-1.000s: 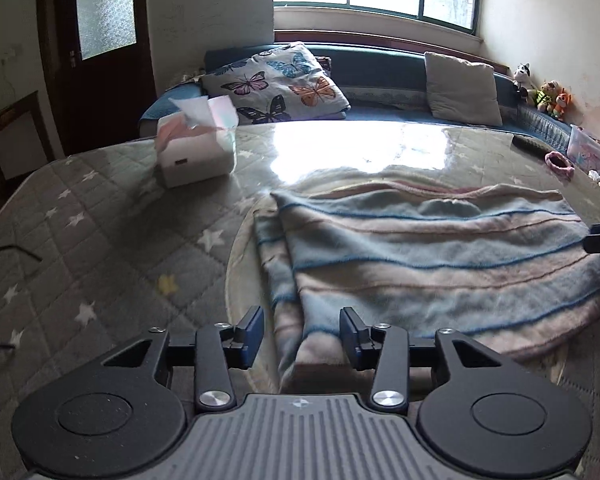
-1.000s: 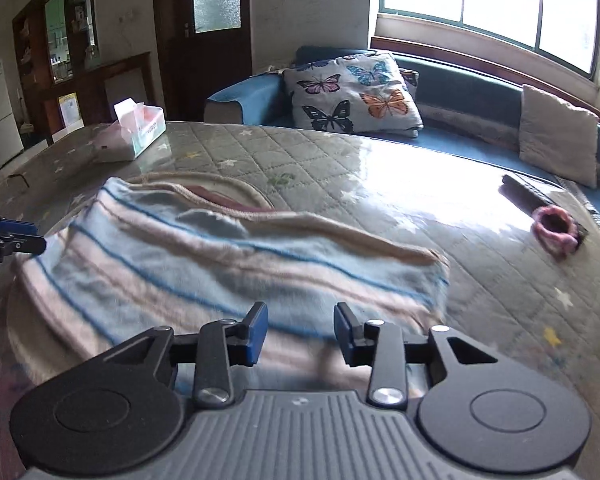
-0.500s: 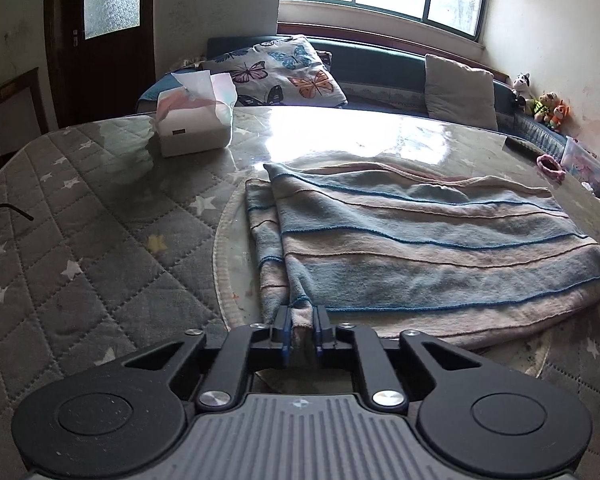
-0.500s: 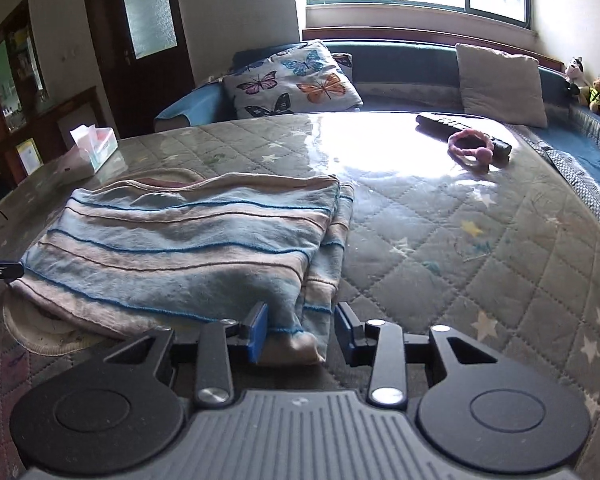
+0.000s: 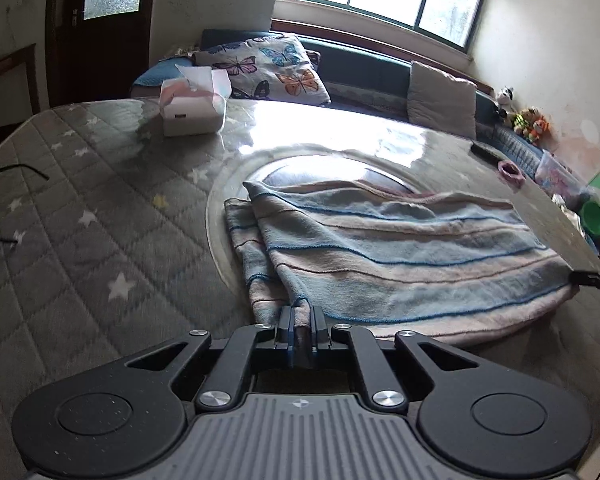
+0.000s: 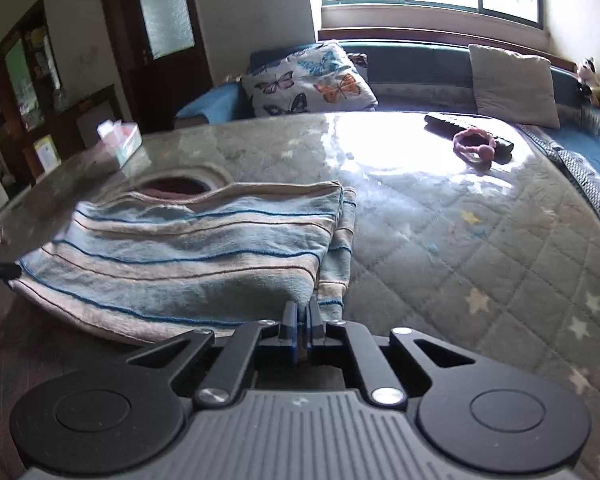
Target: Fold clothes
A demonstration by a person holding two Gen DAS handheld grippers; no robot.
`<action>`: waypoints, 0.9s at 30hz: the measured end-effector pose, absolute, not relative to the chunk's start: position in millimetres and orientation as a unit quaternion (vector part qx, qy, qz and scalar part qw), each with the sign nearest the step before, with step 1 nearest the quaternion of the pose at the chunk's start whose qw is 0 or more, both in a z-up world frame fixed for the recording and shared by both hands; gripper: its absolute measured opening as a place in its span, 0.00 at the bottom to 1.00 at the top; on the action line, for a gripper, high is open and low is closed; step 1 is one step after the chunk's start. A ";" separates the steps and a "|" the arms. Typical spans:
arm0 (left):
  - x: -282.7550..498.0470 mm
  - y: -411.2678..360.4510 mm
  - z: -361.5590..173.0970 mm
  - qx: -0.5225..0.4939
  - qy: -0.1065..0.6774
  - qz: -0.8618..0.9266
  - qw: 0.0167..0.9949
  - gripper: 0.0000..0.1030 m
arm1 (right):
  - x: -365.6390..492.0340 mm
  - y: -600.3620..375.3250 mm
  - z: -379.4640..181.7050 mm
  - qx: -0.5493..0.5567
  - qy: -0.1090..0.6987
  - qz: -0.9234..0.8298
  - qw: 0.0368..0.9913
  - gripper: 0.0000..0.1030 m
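Now both near corners of the striped garment (image 5: 400,248) are pinched: left gripper (image 5: 300,318) and right gripper (image 6: 300,314) clenched on cloth. Next, I judge: lift together, carry toward the tissue box (image 5: 192,110) side.

The striped garment (image 5: 400,256) is fuzzy, matt fleece-like cloth. It lies on a table (image 5: 80,240) of quilted, star-printed fabric under a glossy clear sheet, glaring toward twelve o'clock. The left gripper (image 5: 301,316) is matt black plastic with shiny metal screws and a ribbed grey body.
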State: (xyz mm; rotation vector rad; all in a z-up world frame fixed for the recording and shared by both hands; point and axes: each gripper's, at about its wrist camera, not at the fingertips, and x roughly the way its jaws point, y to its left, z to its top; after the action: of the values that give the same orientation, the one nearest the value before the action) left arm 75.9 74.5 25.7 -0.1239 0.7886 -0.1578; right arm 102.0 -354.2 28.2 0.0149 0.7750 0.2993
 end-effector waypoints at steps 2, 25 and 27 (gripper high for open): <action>61.5 70.5 20.7 -0.045 0.389 -0.077 0.917 0.08 | 91.6 -354.4 23.9 0.001 0.390 0.146 0.909 0.03; 92.0 55.0 5.9 -0.032 0.379 -0.083 0.921 0.20 | 102.5 -316.4 5.7 -0.022 0.373 0.160 0.913 0.12; 91.2 58.9 6.5 -0.034 0.379 -0.084 0.921 0.20 | 102.3 -320.4 6.4 -0.016 0.372 0.160 0.914 0.12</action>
State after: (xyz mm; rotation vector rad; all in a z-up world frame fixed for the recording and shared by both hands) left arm 91.2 58.9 6.5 -0.0707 0.7783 -0.1718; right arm 102.3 -320.4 6.4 -0.0339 0.7663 0.3293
